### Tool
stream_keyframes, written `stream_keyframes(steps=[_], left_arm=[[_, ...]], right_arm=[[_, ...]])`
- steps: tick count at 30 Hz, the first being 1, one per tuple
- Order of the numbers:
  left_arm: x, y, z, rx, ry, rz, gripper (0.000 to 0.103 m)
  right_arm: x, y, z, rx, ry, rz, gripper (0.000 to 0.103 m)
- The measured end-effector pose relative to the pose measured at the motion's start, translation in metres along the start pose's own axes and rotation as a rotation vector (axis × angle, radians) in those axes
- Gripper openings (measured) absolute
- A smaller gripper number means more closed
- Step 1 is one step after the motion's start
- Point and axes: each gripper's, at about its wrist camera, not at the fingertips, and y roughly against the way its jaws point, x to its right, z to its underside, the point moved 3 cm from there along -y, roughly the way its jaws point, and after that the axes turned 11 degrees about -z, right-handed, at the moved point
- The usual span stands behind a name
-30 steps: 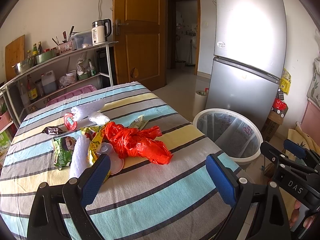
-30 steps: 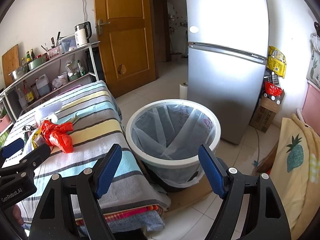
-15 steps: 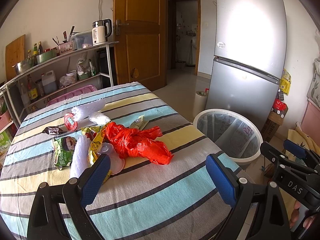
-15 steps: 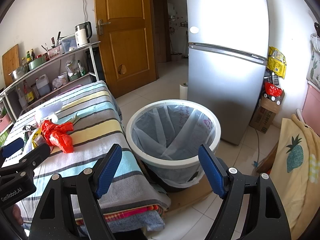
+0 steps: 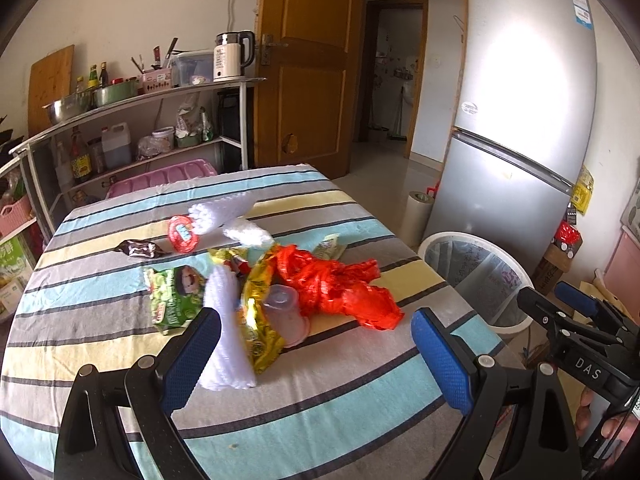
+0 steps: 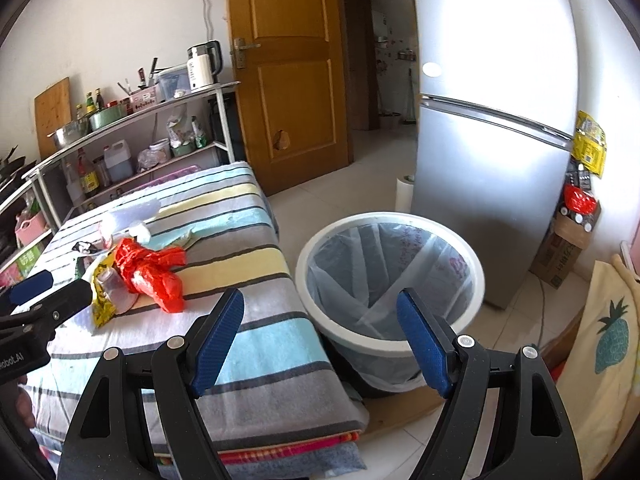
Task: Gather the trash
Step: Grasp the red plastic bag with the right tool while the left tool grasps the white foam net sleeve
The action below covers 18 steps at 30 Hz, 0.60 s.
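Observation:
A heap of trash lies on the striped tablecloth (image 5: pixel 320 420): a crumpled red plastic bag (image 5: pixel 332 284), a yellow wrapper (image 5: pixel 258 320), a clear plastic cup (image 5: pixel 286 314), white foam netting (image 5: pixel 226 332), a green snack packet (image 5: pixel 174 294), a red lid (image 5: pixel 182 234) and a dark wrapper (image 5: pixel 138 249). My left gripper (image 5: pixel 316 352) hangs open just short of the heap, holding nothing. My right gripper (image 6: pixel 320 340) is open beside the table edge, in front of the white bin (image 6: pixel 390 280) lined with a clear bag. The red plastic bag (image 6: pixel 150 272) also shows in the right wrist view.
A silver fridge (image 5: pixel 516 128) stands behind the bin, with a paper roll (image 5: pixel 416 216) at its foot. A metal shelf (image 5: pixel 132 100) with bottles and a kettle lines the far wall beside a wooden door (image 5: pixel 304 92). A yellow pineapple cloth (image 6: pixel 600 344) hangs at the right.
My left gripper has moved closer to the trash heap, which now looks larger and lower in view. The right gripper's view is nearly the same.

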Motion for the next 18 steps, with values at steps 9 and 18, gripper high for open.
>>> stream_keyframes(steps=[9, 18], left_arm=[[-0.074, -0.019, 0.013, -0.111, 0.069, -0.115, 0.097], [-0.109, -0.039, 0.013, -0.177, 0.179, -0.066, 0.099]], right_arm=[[-0.051, -0.052, -0.009, -0.079, 0.112, -0.224, 0.079], [-0.090, -0.087, -0.020, -0.141, 0.230, -0.315, 0.079]])
